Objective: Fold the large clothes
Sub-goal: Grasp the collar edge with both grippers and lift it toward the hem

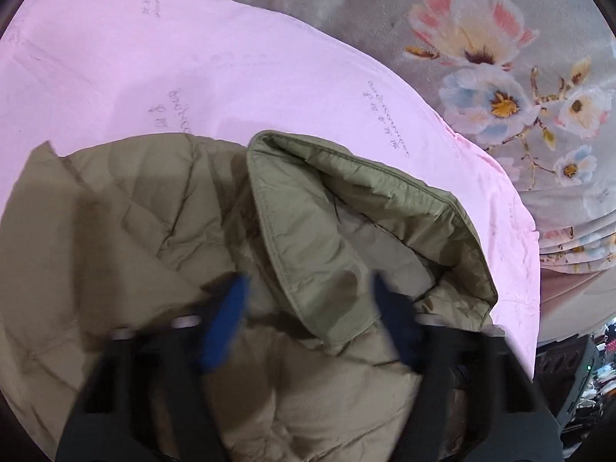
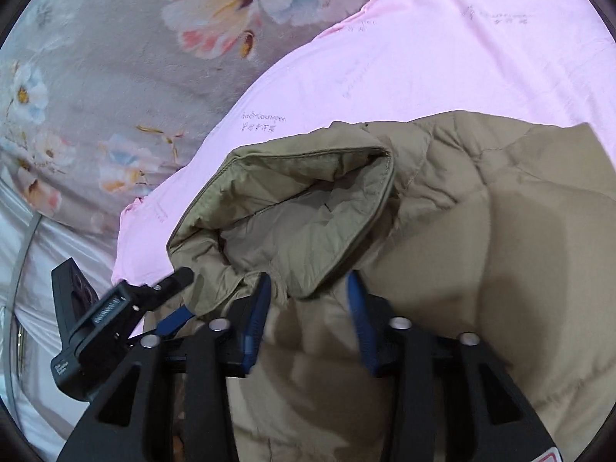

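Observation:
A khaki quilted puffer jacket (image 1: 154,211) lies on a pink sheet (image 1: 173,57), its greener hood (image 1: 346,192) standing open at the near edge. My left gripper (image 1: 308,288) is open, its blue fingers (image 1: 231,308) spread over the hood's lower edge. In the right wrist view the same jacket (image 2: 500,231) and hood (image 2: 300,200) fill the lower middle. My right gripper (image 2: 308,292) is open, its blue fingers (image 2: 258,308) either side of the hood's base. The left gripper's black body (image 2: 96,315) shows at the lower left there.
The pink sheet (image 2: 423,57) lies over a grey bedspread with large flowers (image 1: 481,38), also seen in the right wrist view (image 2: 115,57). White bedding (image 2: 57,269) lies at the left. Dark clutter (image 1: 577,365) sits beyond the bed's right edge.

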A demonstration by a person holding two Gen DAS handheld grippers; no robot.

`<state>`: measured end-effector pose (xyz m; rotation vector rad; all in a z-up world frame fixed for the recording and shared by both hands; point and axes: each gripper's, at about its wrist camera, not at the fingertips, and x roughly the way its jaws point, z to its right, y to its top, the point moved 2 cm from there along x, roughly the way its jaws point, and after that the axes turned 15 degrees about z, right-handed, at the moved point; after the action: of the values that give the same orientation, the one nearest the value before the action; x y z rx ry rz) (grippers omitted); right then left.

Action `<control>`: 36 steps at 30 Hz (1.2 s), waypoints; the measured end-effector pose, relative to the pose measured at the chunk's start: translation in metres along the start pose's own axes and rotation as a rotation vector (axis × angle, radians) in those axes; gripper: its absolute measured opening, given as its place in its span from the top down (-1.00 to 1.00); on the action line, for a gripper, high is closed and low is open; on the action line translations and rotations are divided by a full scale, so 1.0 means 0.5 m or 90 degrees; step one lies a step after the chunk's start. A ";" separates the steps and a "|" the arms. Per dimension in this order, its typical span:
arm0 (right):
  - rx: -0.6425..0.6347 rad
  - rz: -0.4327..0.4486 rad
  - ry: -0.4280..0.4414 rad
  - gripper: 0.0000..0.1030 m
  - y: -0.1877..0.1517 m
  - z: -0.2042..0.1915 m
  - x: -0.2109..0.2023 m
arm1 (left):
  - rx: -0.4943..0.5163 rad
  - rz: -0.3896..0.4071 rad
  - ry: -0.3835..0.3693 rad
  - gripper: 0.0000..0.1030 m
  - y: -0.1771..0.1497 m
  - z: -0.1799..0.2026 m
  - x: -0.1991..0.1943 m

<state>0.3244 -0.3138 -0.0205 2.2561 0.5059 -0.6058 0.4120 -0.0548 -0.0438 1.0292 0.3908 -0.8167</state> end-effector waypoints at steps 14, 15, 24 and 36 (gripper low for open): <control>-0.208 0.039 -0.107 0.97 -0.056 -0.012 0.005 | 0.168 0.075 0.077 0.86 -0.072 0.006 -0.014; -0.208 0.038 -0.107 0.99 -0.058 -0.009 0.010 | 0.183 0.081 0.088 0.85 -0.078 0.011 -0.013; -0.186 0.031 -0.093 0.89 -0.057 0.000 0.013 | 0.215 0.096 0.107 0.77 -0.082 0.024 -0.027; -0.152 0.127 -0.036 0.72 0.127 -0.092 -0.021 | 0.114 0.131 0.080 0.19 0.177 0.054 -0.079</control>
<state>0.3614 -0.3234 0.0487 2.0267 0.3024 -0.4799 0.4509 -0.0389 0.0475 1.2699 0.3153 -0.6109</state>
